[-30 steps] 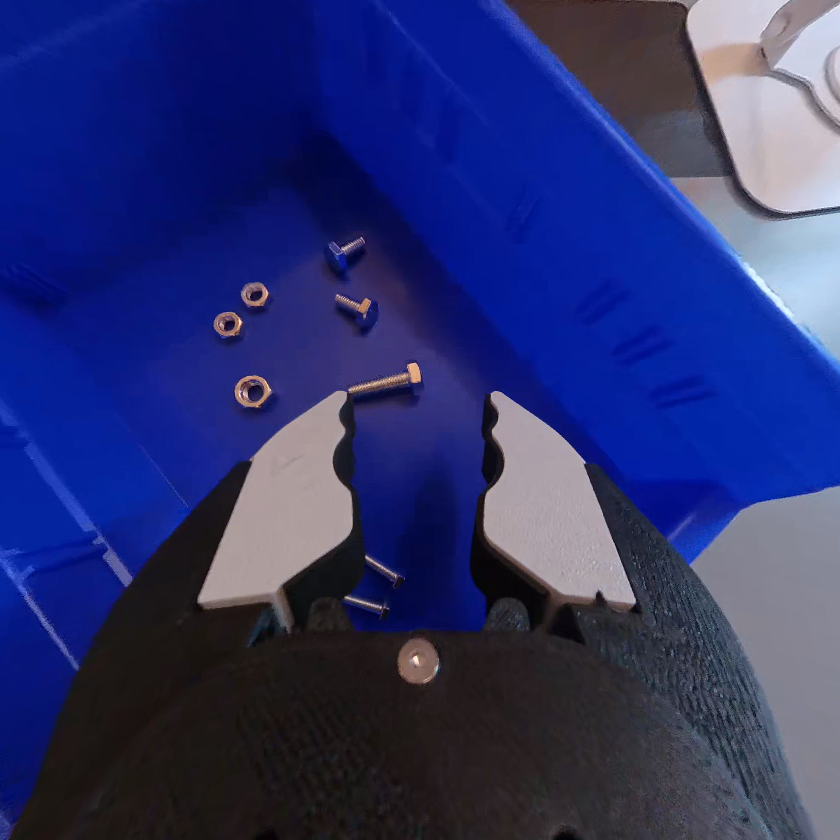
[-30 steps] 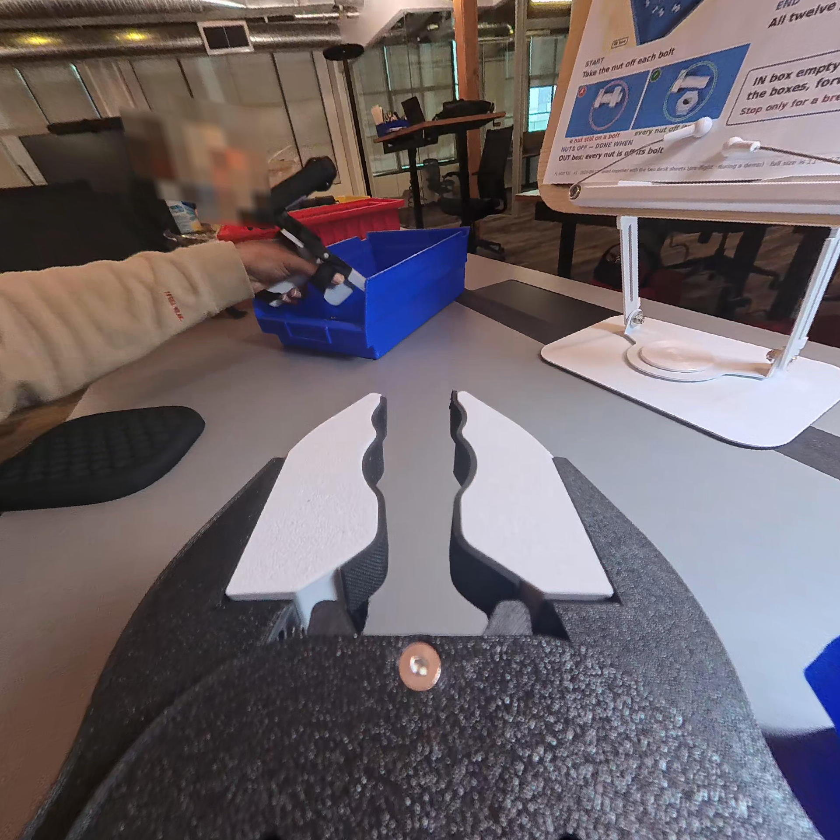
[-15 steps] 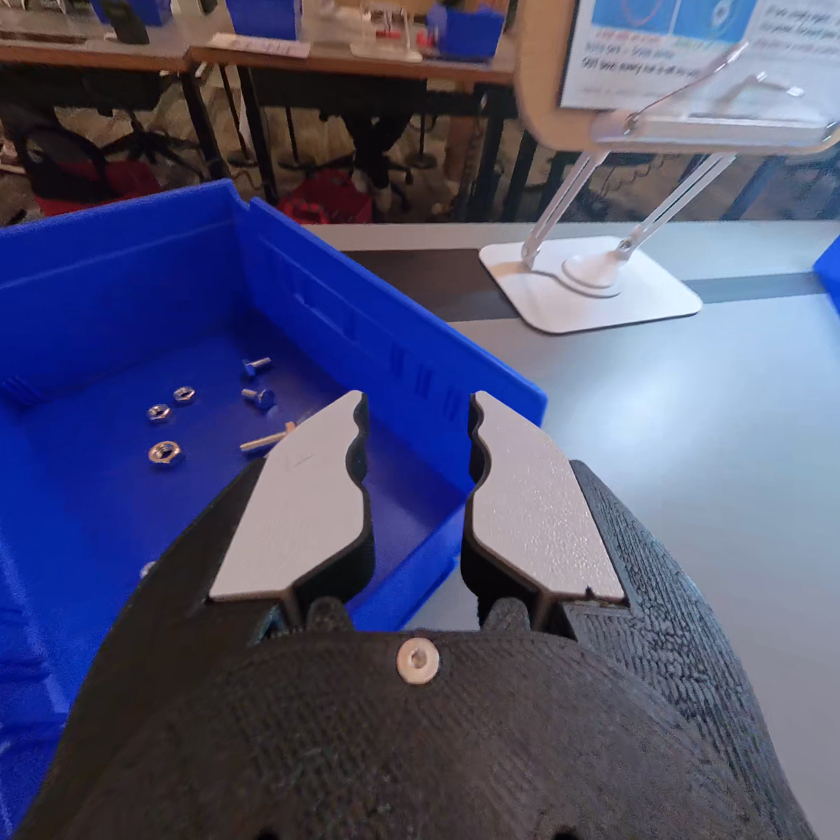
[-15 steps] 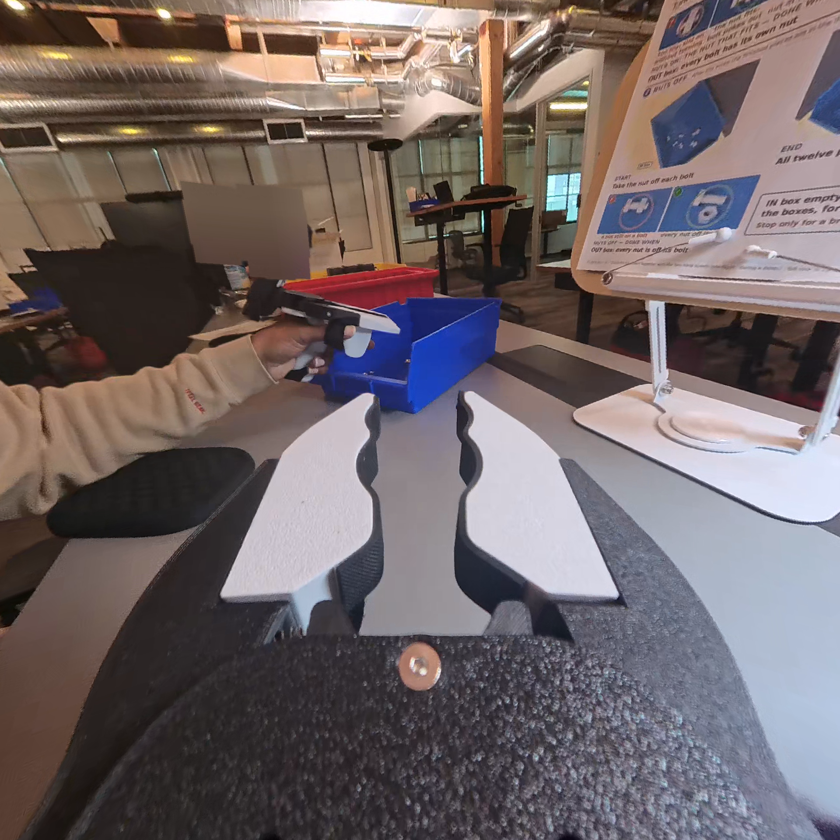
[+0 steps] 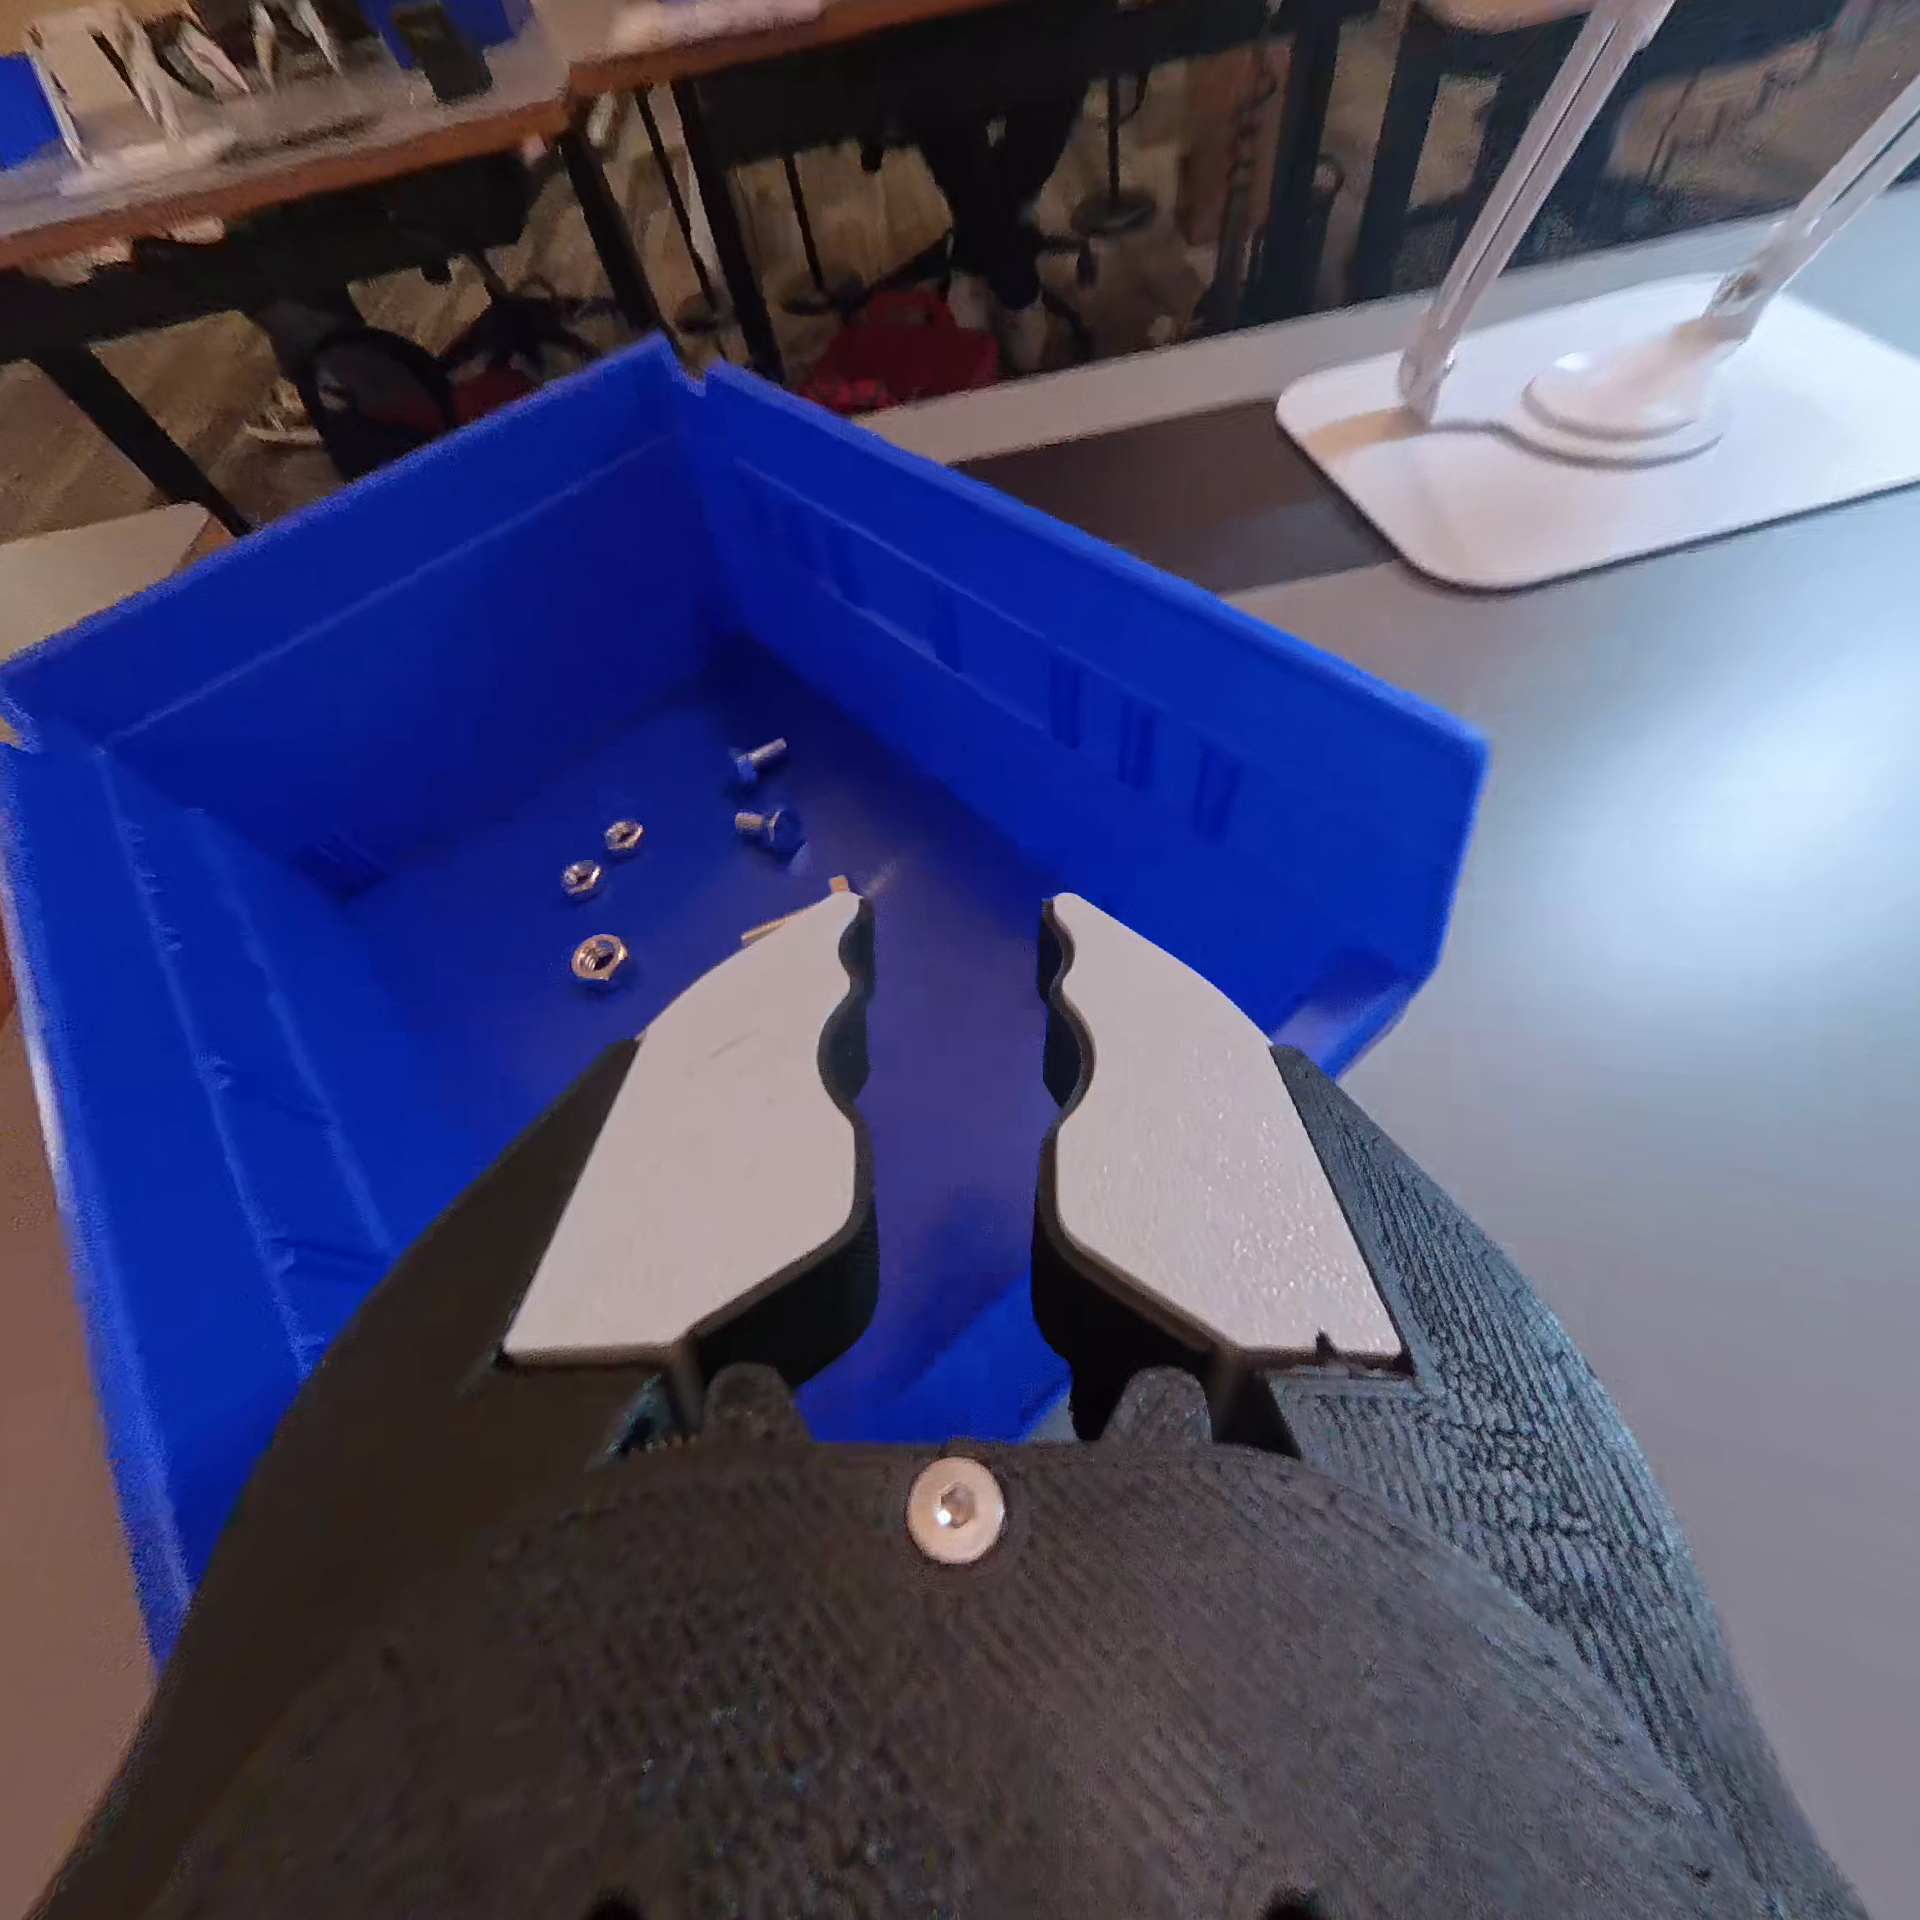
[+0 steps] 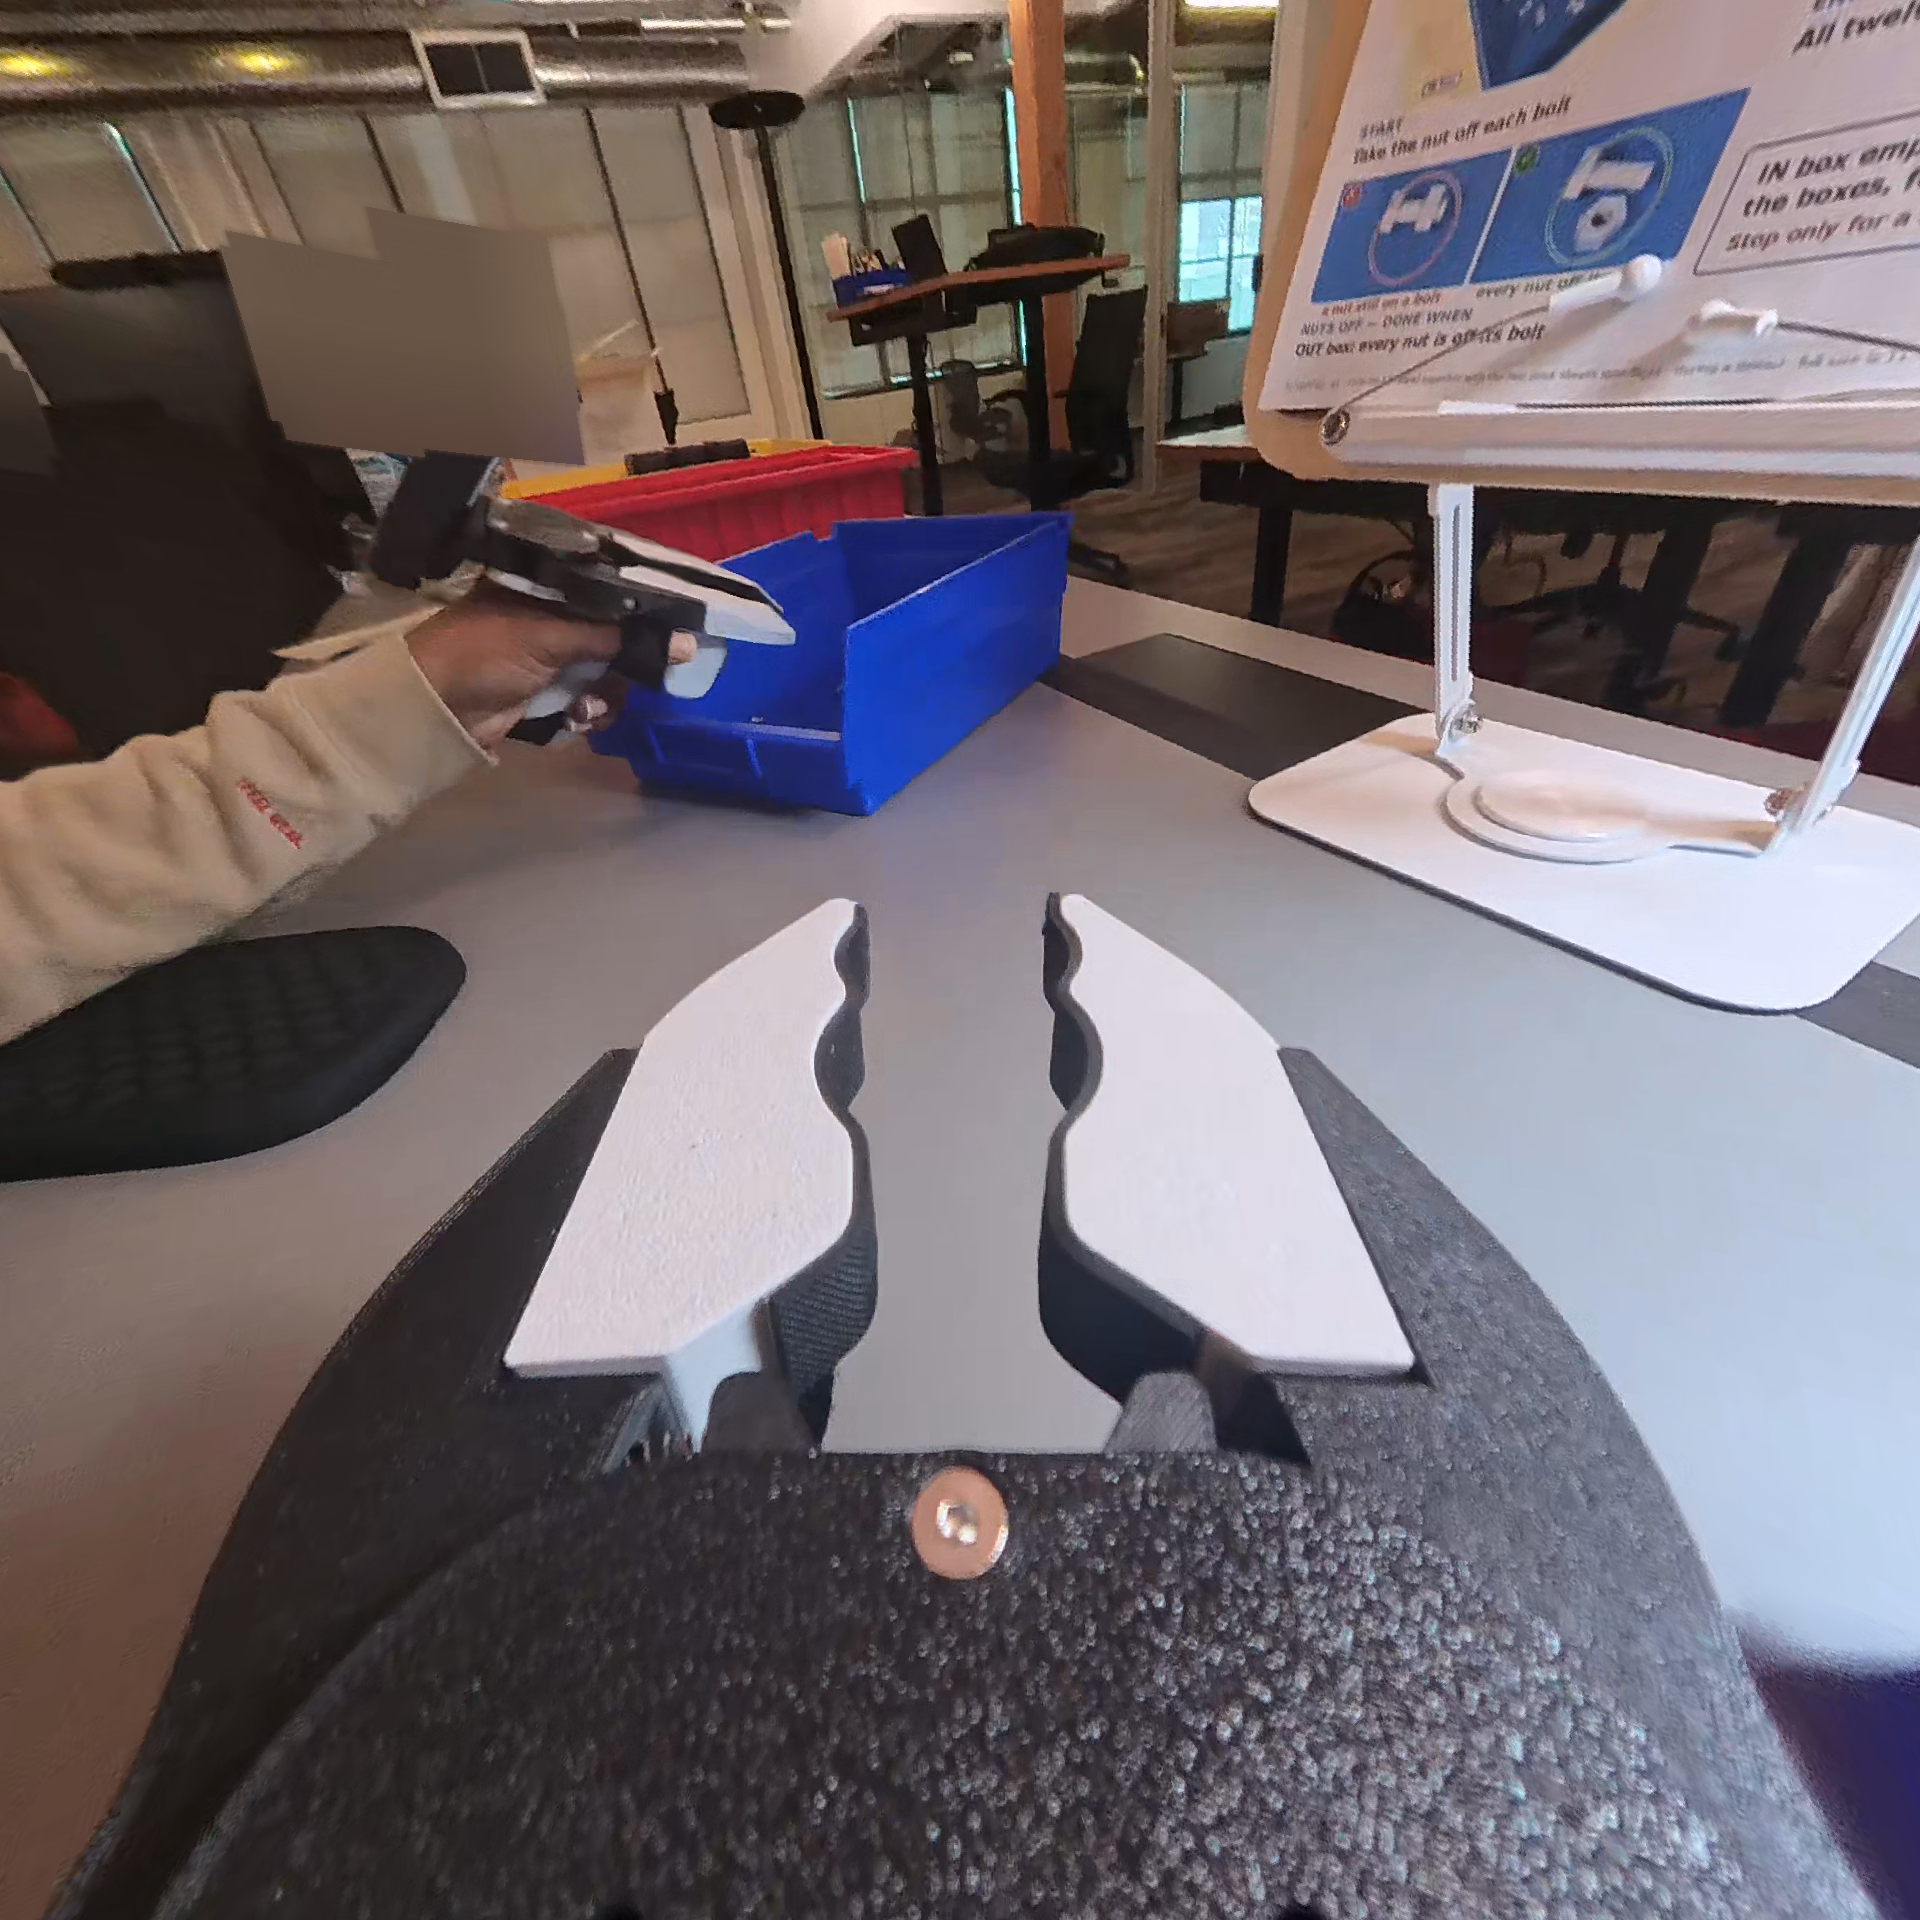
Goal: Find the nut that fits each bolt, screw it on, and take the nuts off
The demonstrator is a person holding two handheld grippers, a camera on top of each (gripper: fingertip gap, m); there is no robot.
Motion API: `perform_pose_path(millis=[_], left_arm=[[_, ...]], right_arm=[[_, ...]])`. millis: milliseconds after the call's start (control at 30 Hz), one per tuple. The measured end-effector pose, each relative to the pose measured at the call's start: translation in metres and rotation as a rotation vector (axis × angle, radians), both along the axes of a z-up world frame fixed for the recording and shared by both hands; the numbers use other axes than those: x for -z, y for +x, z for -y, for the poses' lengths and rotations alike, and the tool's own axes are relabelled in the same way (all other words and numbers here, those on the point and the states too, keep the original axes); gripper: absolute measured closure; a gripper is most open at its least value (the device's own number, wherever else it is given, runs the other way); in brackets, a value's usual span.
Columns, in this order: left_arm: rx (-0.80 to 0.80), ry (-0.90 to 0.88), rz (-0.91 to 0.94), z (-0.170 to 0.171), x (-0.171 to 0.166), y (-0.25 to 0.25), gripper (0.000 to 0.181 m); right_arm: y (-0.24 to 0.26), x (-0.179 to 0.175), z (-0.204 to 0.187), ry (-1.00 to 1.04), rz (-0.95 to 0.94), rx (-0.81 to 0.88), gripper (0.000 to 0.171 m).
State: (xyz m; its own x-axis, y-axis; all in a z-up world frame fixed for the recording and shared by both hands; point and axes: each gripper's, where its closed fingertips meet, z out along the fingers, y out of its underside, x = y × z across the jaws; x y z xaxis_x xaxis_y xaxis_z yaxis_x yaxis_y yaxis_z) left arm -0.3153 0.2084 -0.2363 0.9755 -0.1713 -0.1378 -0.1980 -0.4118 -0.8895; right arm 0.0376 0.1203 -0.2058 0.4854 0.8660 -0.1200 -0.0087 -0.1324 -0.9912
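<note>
A blue bin (image 5: pixel 1351 790) stands on the grey table. Three loose nuts lie on its floor, the largest (image 5: pixel 596 957) nearest me. Two short bolts (image 5: pixel 756 756) lie beyond them, and a longer bolt (image 5: pixel 821 902) is partly hidden behind my left finger. My left gripper (image 5: pixel 951 909) is open and empty, held above the bin's near part. My right gripper (image 6: pixel 951 909) is open and empty above the bare table. In the right wrist view the bin (image 6: pixel 935 644) sits far left, with the left gripper (image 6: pixel 665 592) in a hand at its near end.
A white stand (image 6: pixel 1579 831) holding an instruction board is at the right; its base (image 5: pixel 1558 447) lies right of the bin. A black padded rest (image 6: pixel 197 1039) lies at the table's left edge. A red bin (image 6: pixel 727 499) sits behind the blue one. The left gripper's tips are roughly 35 cm from the right gripper's.
My left gripper has pulled back and up from inside the bin, swung right, then turned back over it. My right gripper has opened a little wider and its view has shifted slightly.
</note>
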Motion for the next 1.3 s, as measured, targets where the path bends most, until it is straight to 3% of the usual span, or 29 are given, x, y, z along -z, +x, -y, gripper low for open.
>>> perform_pose_path(millis=[267, 367, 467, 567, 667, 767, 867, 967, 1100, 1200, 1300], left_arm=[[-0.008, -0.483, -0.167, -0.047, 0.075, -0.049, 0.141], [0.033, -0.551, -0.357, -0.055, 0.077, -0.064, 0.145], [0.201, -0.649, -0.518, -0.056, 0.079, -0.065, 0.146], [0.329, -0.732, -0.529, -0.058, 0.081, -0.062, 0.148], [0.426, -0.79, -0.46, -0.056, 0.085, -0.054, 0.162], [0.423, -0.844, -0.374, -0.052, 0.086, -0.049, 0.167], [0.42, -0.812, -0.419, -0.048, 0.081, -0.046, 0.17], [0.433, -0.637, -0.371, -0.041, 0.043, -0.02, 0.17], [0.582, -0.482, -0.374, 0.004, -0.013, 0.049, 0.171], [0.783, -0.478, -0.346, 0.052, -0.023, 0.125, 0.171], [0.975, -0.565, -0.284, 0.094, -0.01, 0.194, 0.171]], right_arm=[[-0.004, 0.011, 0.002, -0.017, 0.039, -0.017, 0.14], [-0.001, 0.013, -0.001, -0.018, 0.051, -0.003, 0.141], [0.0, 0.015, -0.002, -0.048, 0.032, -0.011, 0.141], [-0.002, 0.018, -0.003, -0.065, 0.035, -0.022, 0.142], [-0.007, 0.021, 0.002, -0.07, 0.049, -0.045, 0.142], [-0.009, 0.025, 0.004, -0.052, 0.086, -0.053, 0.143], [-0.01, 0.027, 0.005, -0.046, 0.102, -0.049, 0.144], [-0.009, 0.026, 0.003, -0.017, 0.123, -0.027, 0.144], [-0.013, 0.022, -0.002, 0.046, 0.165, 0.006, 0.144], [-0.023, 0.02, -0.001, 0.105, 0.208, 0.016, 0.142], [-0.037, 0.022, 0.008, 0.202, 0.303, 0.006, 0.139]])
